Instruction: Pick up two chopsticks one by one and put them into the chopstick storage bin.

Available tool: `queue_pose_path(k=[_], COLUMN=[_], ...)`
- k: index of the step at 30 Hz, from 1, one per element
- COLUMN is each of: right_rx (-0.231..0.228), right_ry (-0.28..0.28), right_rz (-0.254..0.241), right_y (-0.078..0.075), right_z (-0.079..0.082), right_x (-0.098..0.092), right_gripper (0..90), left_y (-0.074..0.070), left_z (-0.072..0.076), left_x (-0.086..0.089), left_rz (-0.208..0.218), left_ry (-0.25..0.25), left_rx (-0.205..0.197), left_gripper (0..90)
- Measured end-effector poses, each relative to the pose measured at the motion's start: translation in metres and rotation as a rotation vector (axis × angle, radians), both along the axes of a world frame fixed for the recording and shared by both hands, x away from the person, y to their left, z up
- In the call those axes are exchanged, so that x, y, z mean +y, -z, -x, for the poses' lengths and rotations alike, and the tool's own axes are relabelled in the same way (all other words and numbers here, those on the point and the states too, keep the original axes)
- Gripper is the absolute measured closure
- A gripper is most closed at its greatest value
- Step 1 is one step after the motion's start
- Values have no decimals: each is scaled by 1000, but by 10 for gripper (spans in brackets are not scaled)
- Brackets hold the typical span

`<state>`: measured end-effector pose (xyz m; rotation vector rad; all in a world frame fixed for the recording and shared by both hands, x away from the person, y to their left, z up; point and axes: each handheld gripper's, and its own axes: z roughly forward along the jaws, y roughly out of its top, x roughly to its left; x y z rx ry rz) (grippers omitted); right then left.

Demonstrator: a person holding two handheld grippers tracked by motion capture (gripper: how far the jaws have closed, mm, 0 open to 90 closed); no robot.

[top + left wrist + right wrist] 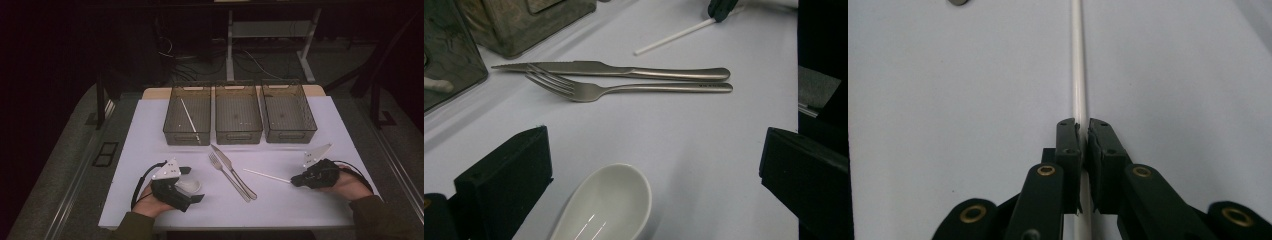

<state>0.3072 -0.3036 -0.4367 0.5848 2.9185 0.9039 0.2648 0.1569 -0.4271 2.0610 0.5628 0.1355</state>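
White chopstick (266, 175) is what we hold: a thin, smooth, round, plain pale stick, lying flat on the white surface (300, 200) to the right of the fork (227, 175) and knife (233, 171), which lie side by side and touching near the middle. In the right gripper view it runs straight away from us, and the jaws of our right gripper (1082, 131) are clamped on its near end, one pad on each side. In the high view the right gripper (295, 180) lies low over the surface with the stick pointing left toward the cutlery. Our left gripper (192, 184) has its jaws wide apart around a white ceramic spoon (606, 205), whose bowl lies between them, neither pad touching it. Behind stand three dark bins (239, 135); the left one holds another white stick (189, 118).
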Motion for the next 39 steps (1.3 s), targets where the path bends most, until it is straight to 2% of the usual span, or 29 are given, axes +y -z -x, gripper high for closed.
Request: queue_pose_path(k=[5, 7, 9, 15, 26, 33, 39], right_rx=[-19, -10, -20, -29, -48, -52, -51], right_ry=[44, 68, 84, 119, 196, 229, 266], right_rz=[-10, -30, -35, -93, -184, -242, -255], right_y=[-2, -3, -4, -8, -28, -48, -55], right_z=[2, 3, 3, 2, -1, -7, -14], right_x=[-1, -2, -2, -4, -9, -1, 9], right_gripper=[839, 840, 840, 840, 840, 840, 840], left_y=[0, 0, -1, -1, 0, 0, 0], left_z=[0, 0, 0, 0, 0, 0, -1], left_x=[0, 0, 0, 1, 0, 0, 0], left_rz=[-1, 0, 2, 1, 4, 3, -2], left_ry=[1, 1, 0, -1, -1, -2, -1], left_rx=[-1, -2, -2, -4, -5, -6, -5], left_gripper=[0, 0, 0, 0, 0, 0, 0])
